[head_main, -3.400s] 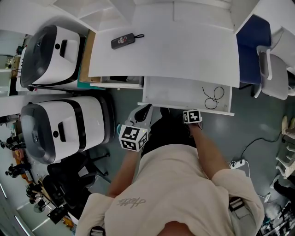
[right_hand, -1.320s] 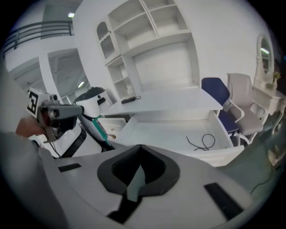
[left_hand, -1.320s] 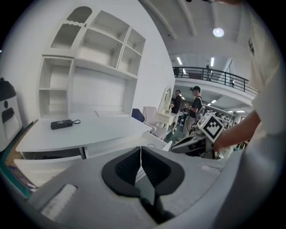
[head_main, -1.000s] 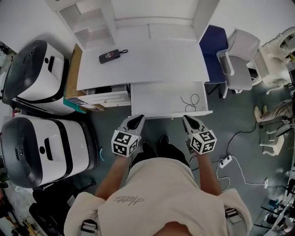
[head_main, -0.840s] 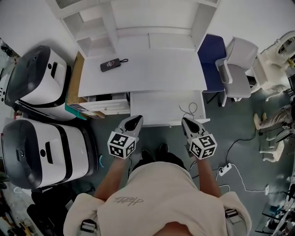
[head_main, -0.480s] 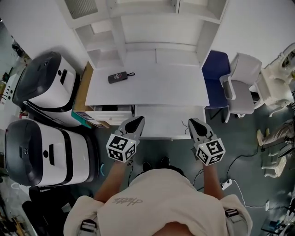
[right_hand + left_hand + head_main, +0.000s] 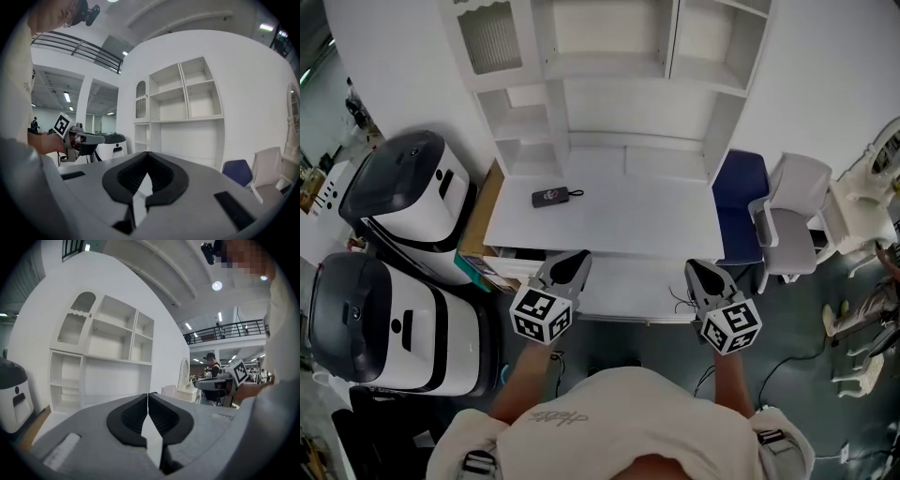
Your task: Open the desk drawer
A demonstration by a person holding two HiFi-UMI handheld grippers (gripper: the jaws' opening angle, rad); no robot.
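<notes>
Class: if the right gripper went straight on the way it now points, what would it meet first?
Probably the white shelf unit behind the desk. The right gripper, jaws shut on nothing, aims at its lower bay. Nothing shows in between, though depth is unclear.

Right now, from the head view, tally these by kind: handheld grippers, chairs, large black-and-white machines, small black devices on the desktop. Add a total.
Grippers: 2
Chairs: 2
Black-and-white machines: 2
Small black devices: 1
Total: 7
</notes>
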